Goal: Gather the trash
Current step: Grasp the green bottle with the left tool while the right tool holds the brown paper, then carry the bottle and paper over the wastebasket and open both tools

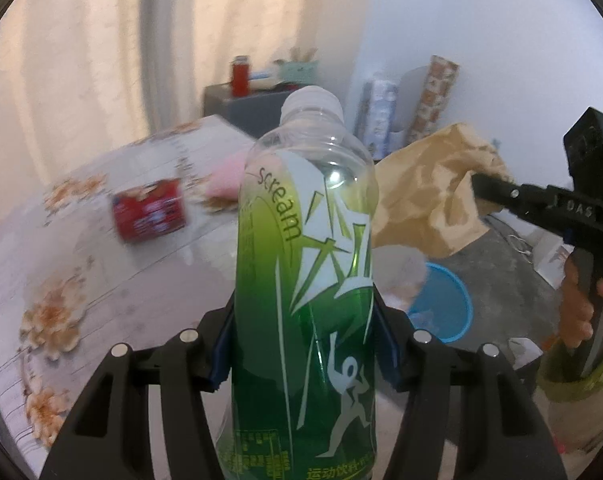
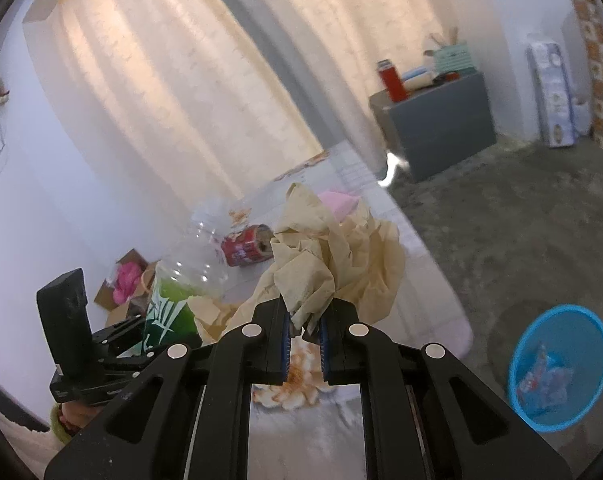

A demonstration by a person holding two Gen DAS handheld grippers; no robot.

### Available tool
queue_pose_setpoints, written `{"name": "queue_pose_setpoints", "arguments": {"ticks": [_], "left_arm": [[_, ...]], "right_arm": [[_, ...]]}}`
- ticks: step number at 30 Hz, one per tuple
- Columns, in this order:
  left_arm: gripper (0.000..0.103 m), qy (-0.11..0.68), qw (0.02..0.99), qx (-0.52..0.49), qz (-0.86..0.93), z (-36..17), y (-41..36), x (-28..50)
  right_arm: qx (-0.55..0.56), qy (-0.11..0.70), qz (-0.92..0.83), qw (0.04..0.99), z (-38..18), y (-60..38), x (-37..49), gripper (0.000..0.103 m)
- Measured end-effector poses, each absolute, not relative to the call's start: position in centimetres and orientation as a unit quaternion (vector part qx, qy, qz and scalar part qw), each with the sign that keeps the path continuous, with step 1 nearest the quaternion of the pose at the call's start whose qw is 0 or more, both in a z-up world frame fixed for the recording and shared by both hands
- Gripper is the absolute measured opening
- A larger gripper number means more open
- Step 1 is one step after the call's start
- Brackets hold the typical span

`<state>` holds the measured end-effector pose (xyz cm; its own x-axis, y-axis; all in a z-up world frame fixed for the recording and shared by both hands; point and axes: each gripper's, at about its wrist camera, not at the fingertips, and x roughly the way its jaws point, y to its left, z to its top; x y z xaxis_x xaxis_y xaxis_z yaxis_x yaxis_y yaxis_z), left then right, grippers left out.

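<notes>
Bottle [image 1: 305, 280], one, green-labelled and clear-shouldered, stands clamped between the jaws of the left gripper [image 1: 303, 344] at centre of the left wrist view. One red can [image 1: 149, 211] lies on its side at 10 o'clock on the floral table [image 1: 81, 280]; a pink cloth [image 1: 225, 180] sits past it. At 2 o'clock, one crumpled brown paper [image 1: 429, 196] is pinched by the right gripper [image 1: 475, 186], reaching in from 3 o'clock. One blue bin [image 1: 449, 304] stands on the grey floor at 4 o'clock, partly hidden behind the bottle. Curtains hang at 11 o'clock; a grey cabinet [image 1: 253, 108] stands behind the bottle cap.

Right wrist view: right gripper [image 2: 304, 328] jaws clenched on the brown paper [image 2: 333, 264], which blocks much of the table [image 2: 421, 280]. Bottle [image 2: 181, 284] at 9 o'clock, held in the left gripper [image 2: 141, 328]. Can [image 2: 247, 246] lies beyond, toward 11 o'clock. Blue bin [image 2: 557, 368] at 4 o'clock on the floor, scraps inside. Grey cabinet [image 2: 437, 124] at 1 o'clock, one red flask [image 2: 391, 80] on top. One open cardboard box [image 2: 121, 284] at 9 o'clock.
</notes>
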<state>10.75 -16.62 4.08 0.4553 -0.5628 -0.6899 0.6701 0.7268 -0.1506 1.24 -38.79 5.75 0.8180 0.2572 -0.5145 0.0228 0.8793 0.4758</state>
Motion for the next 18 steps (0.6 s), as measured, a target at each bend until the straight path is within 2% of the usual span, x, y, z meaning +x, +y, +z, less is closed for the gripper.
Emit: {"name": "queue_pose_setpoints", "arguments": {"ticks": [9, 18], "left_arm": [[0.056, 0.376, 0.809, 0.083, -0.444, 4.1, -24.9, 8.0], [0.056, 0.433, 0.732, 0.102, -0.516, 0.7, -35.8, 6.9]], "right_arm": [[0.272, 0.283, -0.021, 0.92, 4.0, -44.1, -3.7, 0.01], [0.32, 0.297, -0.156, 0.886, 0.3, -50.2, -7.1, 0.01]]}}
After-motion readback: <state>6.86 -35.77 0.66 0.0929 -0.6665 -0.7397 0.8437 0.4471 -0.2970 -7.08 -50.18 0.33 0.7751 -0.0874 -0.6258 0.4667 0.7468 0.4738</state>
